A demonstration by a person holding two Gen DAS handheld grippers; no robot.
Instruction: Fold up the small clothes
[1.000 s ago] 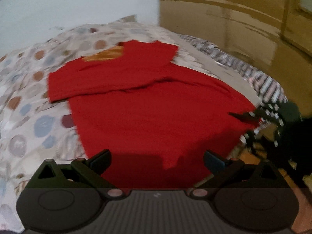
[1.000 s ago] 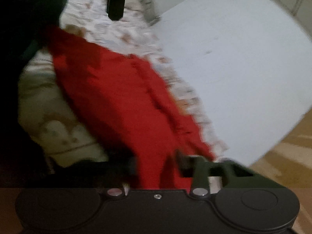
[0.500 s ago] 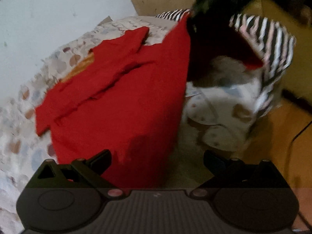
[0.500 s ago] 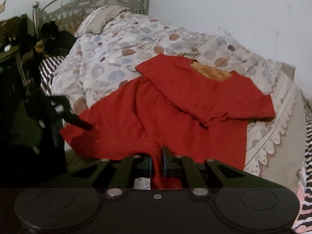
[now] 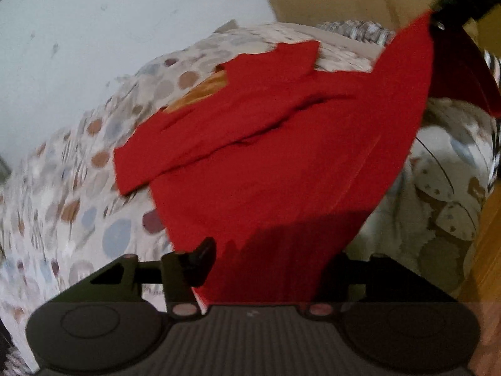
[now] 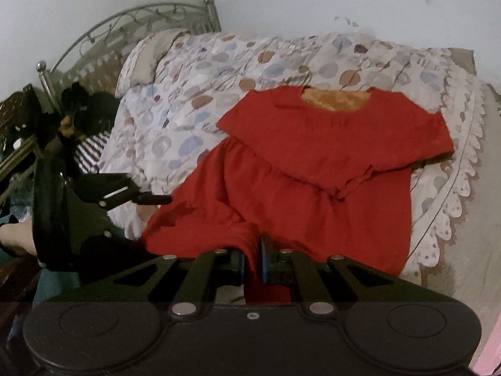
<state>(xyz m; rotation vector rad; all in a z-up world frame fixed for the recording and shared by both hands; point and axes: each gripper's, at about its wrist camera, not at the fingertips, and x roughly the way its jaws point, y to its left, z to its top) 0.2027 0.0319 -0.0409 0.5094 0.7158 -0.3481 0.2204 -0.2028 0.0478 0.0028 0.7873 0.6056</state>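
Red dress (image 6: pixel 291 194) is laid across a spotted bedspread (image 6: pixel 200 100), neckline toward the wall, hem toward the bed's near edge. An orange lining (image 6: pixel 335 101) is seen inside the neck opening. The bodice is folded down over the skirt, flat; the skirt is rumpled near the hem.

Right gripper (image 6: pixel 253 264): jaws are brought almost together, only a narrow slot left between them. A fold of the dress hem is pinched in that slot; red cloth is seen rising from between the pads and hanging below them. In the left wrist view the same gripper (image 5: pixel 454 3) is seen at the top right, with a corner of the dress (image 5: pixel 281 156) pulled up into a taut peak from it.

Left gripper (image 5: pixel 269 263): jaws are spread wide. The left finger (image 5: pixel 200 257) is seen clear of the cloth, just beside the hem edge; the right finger is covered by red fabric draped over it. Cloth lies between the jaws, but no clamping is shown. From the right wrist view, the left gripper (image 6: pixel 156 200) is seen at the hem's left corner, fingertip at the cloth edge; whether contact is made cannot be told.

A metal headboard (image 6: pixel 131 28) is seen at the bed's far left end, and a striped cloth (image 6: pixel 90 150) beside the bed.
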